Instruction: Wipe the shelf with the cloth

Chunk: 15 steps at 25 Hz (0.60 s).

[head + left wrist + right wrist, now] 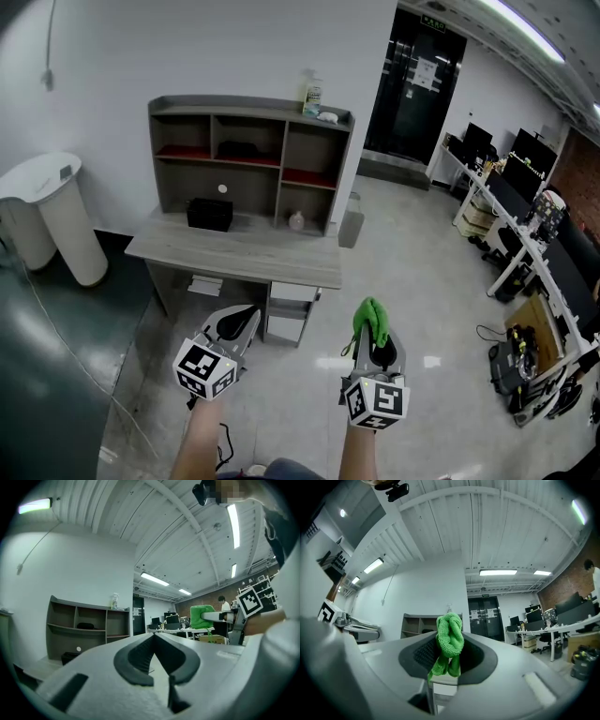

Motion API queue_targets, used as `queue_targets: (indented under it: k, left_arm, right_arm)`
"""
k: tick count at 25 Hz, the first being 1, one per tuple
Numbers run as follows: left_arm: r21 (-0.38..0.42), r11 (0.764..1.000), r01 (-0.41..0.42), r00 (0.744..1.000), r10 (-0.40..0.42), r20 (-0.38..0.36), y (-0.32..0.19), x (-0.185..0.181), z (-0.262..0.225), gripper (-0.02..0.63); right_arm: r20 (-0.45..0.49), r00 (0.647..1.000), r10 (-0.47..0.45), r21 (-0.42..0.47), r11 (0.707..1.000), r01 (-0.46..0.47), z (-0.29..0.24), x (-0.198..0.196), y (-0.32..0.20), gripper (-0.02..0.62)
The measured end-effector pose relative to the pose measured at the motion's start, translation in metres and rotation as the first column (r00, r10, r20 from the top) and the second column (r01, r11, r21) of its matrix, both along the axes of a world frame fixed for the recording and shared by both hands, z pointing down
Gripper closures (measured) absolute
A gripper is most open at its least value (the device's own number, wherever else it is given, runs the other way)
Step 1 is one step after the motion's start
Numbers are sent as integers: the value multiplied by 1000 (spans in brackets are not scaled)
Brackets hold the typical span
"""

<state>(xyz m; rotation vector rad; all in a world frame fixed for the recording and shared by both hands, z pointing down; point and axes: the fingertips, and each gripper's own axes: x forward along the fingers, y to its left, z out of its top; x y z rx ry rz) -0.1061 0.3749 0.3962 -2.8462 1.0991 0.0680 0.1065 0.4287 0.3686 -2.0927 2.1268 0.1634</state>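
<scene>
1. Head view: the shelf (248, 159) stands well ahead of both grippers.
2. Right gripper (449, 657) pinches the green cloth (450, 637), carried bunched for wiping, well short of the shelf.
3. Left gripper (153, 639): jaws pressed together, empty, likely idle.

Tiny, indistinct object (296, 221) in shelf (246, 106), perhaps bottle

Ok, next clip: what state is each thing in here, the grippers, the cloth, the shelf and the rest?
Left gripper: jaws together, nothing between them.
Right gripper: jaws shut on the cloth.
Cloth: bunched, gripped, not on the shelf.
Shelf: standing on the desk, apart from both grippers.
Spray bottle: upright on the shelf top.
White bin: lid down.
</scene>
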Motion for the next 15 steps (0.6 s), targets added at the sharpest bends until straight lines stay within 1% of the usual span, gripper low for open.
queue_targets:
  k: [4,8,12,15]
  left_arm:
    - [-8,1000,1,1000,-1,-2,-17,-7,9,607]
    - [-22,1000,11,1000,-11,-7,-53,-7,17,607]
    - [-17,999,36,999,-36,-5,-100,1,28,607]
    - [-17,998,57,998,-57,2,-152,3,36,607]
  right_arm:
    - [-4,1000,5,-7,1000,-5,10,-3,-17,488]
    - [-4,1000,3,-11,1000,-3,14,3,-57,488]
    - [-8,1000,-5,7,1000,5,22,18,-112,487]
    - [-10,1000,-6,19,1000,6,25,24,-172,486]
